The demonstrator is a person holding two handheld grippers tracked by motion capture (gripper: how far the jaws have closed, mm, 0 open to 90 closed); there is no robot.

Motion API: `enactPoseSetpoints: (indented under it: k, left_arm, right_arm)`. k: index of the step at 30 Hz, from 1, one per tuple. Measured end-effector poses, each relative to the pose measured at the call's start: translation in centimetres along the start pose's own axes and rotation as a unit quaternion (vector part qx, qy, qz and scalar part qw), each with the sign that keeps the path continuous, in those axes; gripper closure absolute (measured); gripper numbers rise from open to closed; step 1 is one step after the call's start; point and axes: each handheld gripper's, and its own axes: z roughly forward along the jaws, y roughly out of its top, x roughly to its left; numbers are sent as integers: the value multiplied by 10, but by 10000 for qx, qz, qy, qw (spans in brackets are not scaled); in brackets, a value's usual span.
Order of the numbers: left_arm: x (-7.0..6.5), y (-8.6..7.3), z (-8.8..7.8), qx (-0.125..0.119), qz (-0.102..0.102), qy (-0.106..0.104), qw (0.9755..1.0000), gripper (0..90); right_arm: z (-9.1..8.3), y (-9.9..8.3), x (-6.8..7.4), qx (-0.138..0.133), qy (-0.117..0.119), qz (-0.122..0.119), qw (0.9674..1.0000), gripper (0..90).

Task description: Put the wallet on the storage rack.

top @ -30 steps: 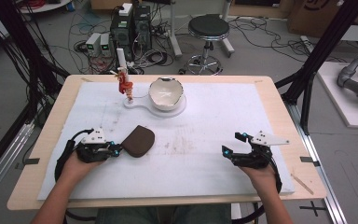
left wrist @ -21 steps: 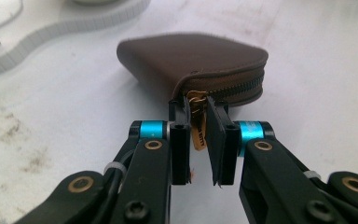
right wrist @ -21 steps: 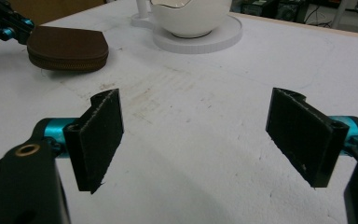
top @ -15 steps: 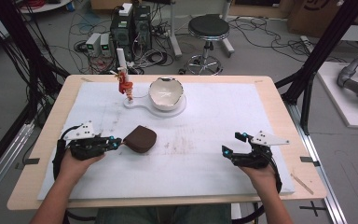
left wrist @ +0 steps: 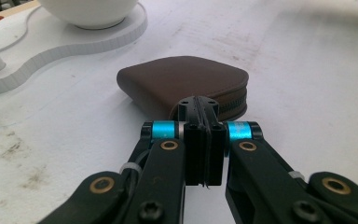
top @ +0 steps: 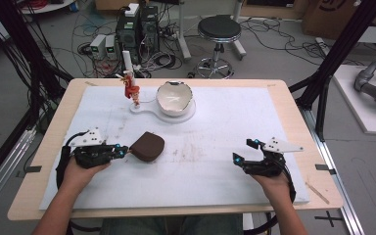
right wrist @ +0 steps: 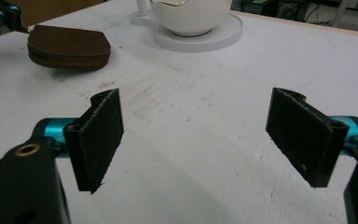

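A brown zipped pouch (top: 148,146) lies flat on the white mat, left of centre. My left gripper (top: 123,151) lies level just to its left and points at it. In the left gripper view the jaws are pressed together with nothing visible between them, and the gripper (left wrist: 200,105) has its tips at the zipper edge of the pouch (left wrist: 182,81). My right gripper (top: 242,150) rests on the mat at the right and holds nothing. In its own view the right gripper (right wrist: 196,107) stands wide open, with the pouch (right wrist: 69,46) far off at the upper left.
A white bowl (top: 174,96) sits on a white curved stand (top: 147,108) at the back centre, with a small red-orange figurine (top: 131,89) on the stand's left end. The white mat (top: 210,176) covers most of the wooden table (top: 303,117). A stool and cables are behind the table.
The left gripper's jaws have closed and the hand has drawn back slightly to the left of the pouch. The pouch and the right gripper have stayed in place.
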Motion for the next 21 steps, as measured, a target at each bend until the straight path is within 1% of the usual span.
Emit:
enactPoseSetpoints:
  k: [2, 4, 6, 7, 9, 10, 11, 12, 15, 16, 17, 19, 21]
  left_arm:
    - [-1, 0, 2, 260, 155, 151, 9994, 890]
    - [-1, -2, 4, 452, 229, 191, 9985, 890]
    - [0, -5, 7, 581, 217, 234, 9978, 890]
    - [1, -6, 8, 600, 194, 267, 9977, 889]
    - [2, -7, 8, 650, 182, 255, 9974, 890]
    - [2, -8, 8, 627, 135, 290, 9975, 890]
    - [3, -8, 9, 628, 140, 244, 9976, 890]
    - [2, -8, 8, 633, 149, 271, 9975, 890]
    - [3, -8, 9, 621, 125, 265, 9976, 889]
    - [3, -9, 9, 643, 111, 234, 9976, 890]
    - [4, -10, 9, 671, 100, 266, 9973, 889]
    - [6, -14, 12, 751, -57, 206, 9969, 886]
    - [8, -18, 13, 811, -153, 266, 9962, 871]
  right_arm:
    - [0, 0, 0, 6, 2, -21, 10000, 192]
    - [1, 0, 0, 13, 0, -28, 10000, 192]
    - [1, 0, 0, 27, 8, -38, 10000, 192]
    - [1, 0, 0, 29, 8, -56, 10000, 192]
    - [2, 0, 1, 42, 16, -31, 10000, 192]
    - [2, 0, 1, 40, 17, -40, 10000, 192]
    - [1, 0, 1, 40, 19, -36, 10000, 192]
    - [2, 0, 1, 31, 4, -59, 10000, 192]
    - [2, 0, 0, 43, 11, -51, 10000, 192]
    - [2, 0, 0, 44, 12, -52, 10000, 192]
    - [2, 0, 0, 44, 10, -56, 10000, 192]
    - [2, 0, 1, 54, 18, -40, 10000, 192]
    - [2, 0, 1, 60, 21, -50, 10000, 192]
